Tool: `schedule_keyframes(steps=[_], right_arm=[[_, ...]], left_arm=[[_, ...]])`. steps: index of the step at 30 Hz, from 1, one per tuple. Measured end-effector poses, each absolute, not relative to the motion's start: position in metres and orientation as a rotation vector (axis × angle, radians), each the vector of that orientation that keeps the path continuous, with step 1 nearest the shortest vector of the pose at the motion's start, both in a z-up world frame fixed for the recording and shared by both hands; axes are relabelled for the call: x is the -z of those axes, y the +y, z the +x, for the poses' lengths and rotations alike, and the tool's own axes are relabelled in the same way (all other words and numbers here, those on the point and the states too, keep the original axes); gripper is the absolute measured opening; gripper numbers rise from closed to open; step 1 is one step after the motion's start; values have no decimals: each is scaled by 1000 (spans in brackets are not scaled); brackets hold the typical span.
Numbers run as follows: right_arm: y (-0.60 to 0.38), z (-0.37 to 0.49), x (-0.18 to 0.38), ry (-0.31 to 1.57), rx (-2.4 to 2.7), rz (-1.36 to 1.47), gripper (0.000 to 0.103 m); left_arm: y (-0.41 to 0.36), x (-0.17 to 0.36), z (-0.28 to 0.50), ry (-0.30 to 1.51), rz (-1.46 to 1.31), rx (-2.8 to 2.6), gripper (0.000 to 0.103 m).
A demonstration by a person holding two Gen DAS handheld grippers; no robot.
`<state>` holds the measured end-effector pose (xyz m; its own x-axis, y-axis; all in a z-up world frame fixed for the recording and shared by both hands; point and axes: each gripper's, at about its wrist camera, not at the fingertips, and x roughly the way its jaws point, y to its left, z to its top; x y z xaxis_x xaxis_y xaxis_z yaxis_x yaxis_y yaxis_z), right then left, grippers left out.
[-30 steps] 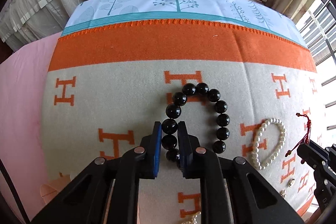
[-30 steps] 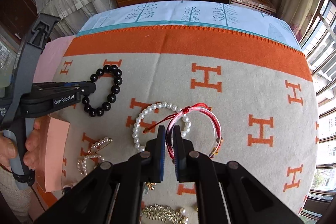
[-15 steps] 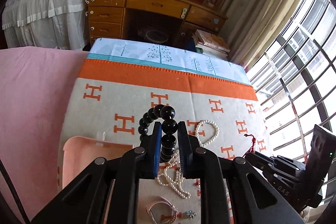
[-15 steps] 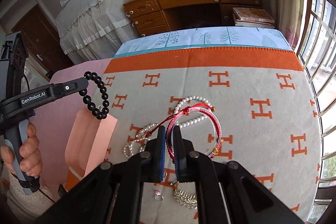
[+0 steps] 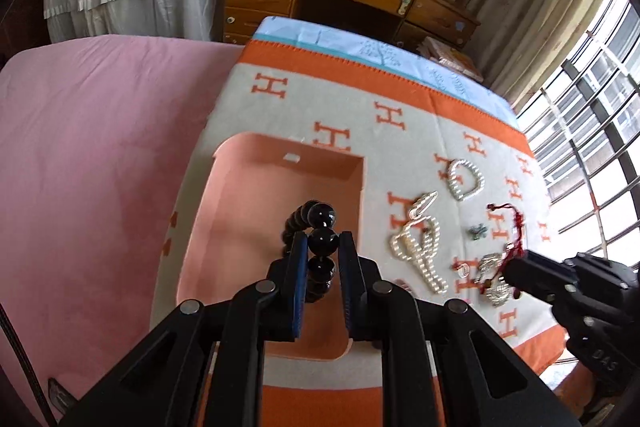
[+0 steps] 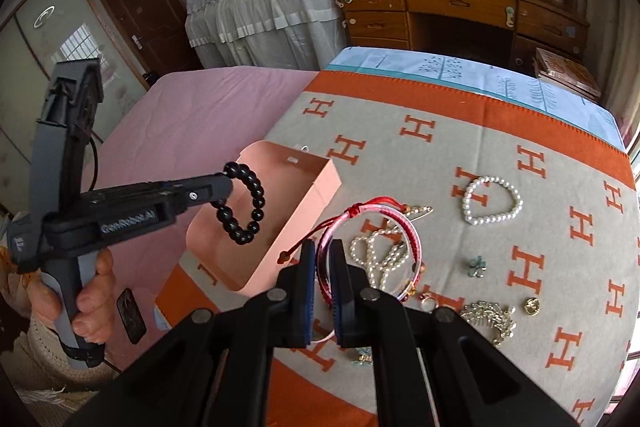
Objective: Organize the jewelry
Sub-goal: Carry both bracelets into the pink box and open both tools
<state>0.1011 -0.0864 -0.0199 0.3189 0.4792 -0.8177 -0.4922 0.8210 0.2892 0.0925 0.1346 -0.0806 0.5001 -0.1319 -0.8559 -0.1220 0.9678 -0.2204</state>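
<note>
Tongs on the L side (image 5: 323, 247) pinch one bead of a black bead bracelet (image 5: 316, 227), loop held in the air over the open pink box (image 5: 256, 239); L wrist view shows it nearly edge-on, beads stacked between the blue pads. R wrist view gives what that cam can't: the full ring of black beads (image 6: 243, 203) dangling from the L tongs (image 6: 224, 183) above the box (image 6: 316, 187), not touching its floor, plus the person's hand (image 6: 86, 291) round the grey handle. R tongs (image 6: 322, 263) are squeezed on a red-and-pink cord bracelet (image 6: 412, 239), lifted off the blanket w/ its red tail hanging to the left. From the L cam the R tongs (image 5: 514, 269) appear only as a dark tip at the right edge w/ red cord (image 5: 516, 223) trailing from it; can't see the loop there. Box sits on the H-pattern orange blanket (image 6: 500, 131) on the bed, near its left edge beside pink sheet (image 5: 92, 131). Still lying on the blanket: round pearl bracelet (image 6: 492, 201), tangled pearl strand (image 6: 380, 251), small flower piece (image 6: 478, 265), gold round charm (image 6: 532, 305), rhinestone comb (image 6: 490, 319). Only the R cam shows a phone (image 6: 130, 315) near the hand. Wooden desk (image 6: 460, 7) stands beyond the bed.
</note>
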Motion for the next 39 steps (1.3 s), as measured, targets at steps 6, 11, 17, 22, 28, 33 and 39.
schedule_keyframes(steps=[6,11,17,22,28,33,39], right_arm=[[-56,89,23,1071,-670,-83,7],[-40,92,24,1067,-665,-100,7],[-18,99,24,1066,-677,-121,7],[12,109,22,1068,-705,-145,7],[46,117,33,1095,-721,-184,7],[66,122,56,1155,-700,-230,8],[66,126,78,1249,-690,-213,13]], left_arm=[[149,109,78,1057,-252,-114,13],[147,112,63,1007,-200,-180,26],[146,104,46,930,-197,-239,84],[152,98,35,902,-206,-254,84],[172,99,23,889,-258,-298,84],[185,102,21,891,-299,-310,84],[188,104,22,897,-307,-307,84]])
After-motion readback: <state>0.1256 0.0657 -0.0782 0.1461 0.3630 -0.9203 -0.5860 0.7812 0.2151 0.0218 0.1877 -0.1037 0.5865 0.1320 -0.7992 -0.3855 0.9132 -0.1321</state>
